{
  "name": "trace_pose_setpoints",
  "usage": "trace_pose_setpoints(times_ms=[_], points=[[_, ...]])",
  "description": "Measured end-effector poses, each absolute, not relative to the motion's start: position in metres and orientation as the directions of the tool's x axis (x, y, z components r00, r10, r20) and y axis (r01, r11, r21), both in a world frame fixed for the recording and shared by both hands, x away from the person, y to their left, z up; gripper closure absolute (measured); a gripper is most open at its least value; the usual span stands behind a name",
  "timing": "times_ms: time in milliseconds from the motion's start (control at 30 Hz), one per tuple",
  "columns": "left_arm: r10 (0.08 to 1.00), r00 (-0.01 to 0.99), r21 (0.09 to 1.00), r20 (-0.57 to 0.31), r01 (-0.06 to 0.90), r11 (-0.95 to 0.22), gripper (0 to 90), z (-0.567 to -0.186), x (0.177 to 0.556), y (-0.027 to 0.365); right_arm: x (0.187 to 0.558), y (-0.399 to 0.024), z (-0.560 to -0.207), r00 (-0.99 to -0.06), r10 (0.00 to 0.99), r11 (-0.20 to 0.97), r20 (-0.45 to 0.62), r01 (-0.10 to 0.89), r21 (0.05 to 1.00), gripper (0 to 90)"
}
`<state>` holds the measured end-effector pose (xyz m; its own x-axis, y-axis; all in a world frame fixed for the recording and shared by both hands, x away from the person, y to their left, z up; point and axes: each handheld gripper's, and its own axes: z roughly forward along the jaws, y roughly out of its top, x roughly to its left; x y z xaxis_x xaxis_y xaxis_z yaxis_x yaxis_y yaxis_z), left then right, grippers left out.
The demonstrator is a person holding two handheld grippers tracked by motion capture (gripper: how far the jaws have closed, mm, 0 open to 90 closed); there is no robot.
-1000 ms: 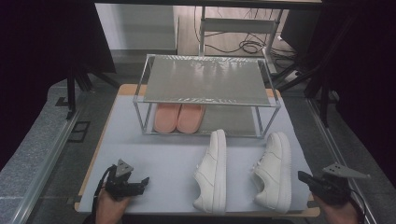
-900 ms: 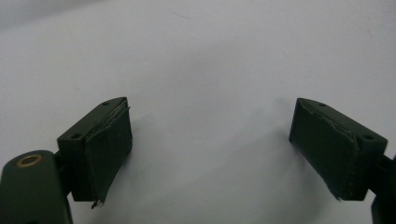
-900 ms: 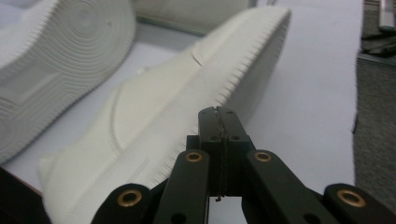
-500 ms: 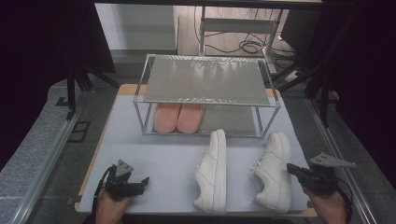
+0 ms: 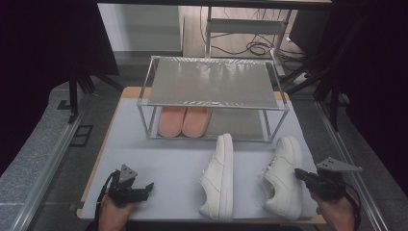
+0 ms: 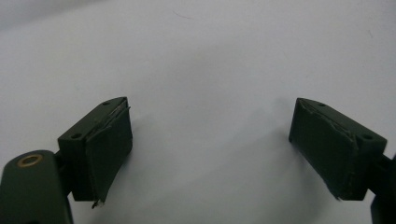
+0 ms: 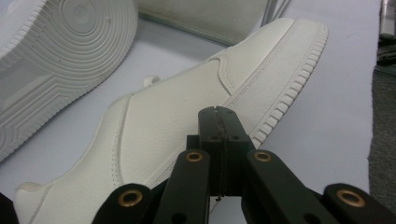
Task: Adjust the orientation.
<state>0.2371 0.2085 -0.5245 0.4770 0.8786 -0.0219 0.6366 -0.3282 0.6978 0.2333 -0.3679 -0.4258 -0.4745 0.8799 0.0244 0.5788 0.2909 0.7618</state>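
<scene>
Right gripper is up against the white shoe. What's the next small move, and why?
Probably open the right gripper. Its jaws are shut together, empty, right beside the right-hand white shoe, so they cannot take hold until they spread over its side wall.

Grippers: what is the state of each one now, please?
Left gripper: open, holding nothing.
Right gripper: closed, empty, beside the white shoe.

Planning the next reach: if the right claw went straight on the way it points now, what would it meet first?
Most likely the side of the nearer white sneaker: the shut right claw points straight at its upper, just above the sole. How close it is, I cannot tell.
</scene>
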Motion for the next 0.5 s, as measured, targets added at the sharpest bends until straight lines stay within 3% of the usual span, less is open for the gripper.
trace_pose_setpoints(times_ms=[500], points=[[0.879,0.477,0.697,-0.022,0.638,-0.328,13.4,-0.524,0.237,0.209,0.222,-0.395,-0.43,-0.393,0.919,0.226,0.037,0.6,0.768,90.0]])
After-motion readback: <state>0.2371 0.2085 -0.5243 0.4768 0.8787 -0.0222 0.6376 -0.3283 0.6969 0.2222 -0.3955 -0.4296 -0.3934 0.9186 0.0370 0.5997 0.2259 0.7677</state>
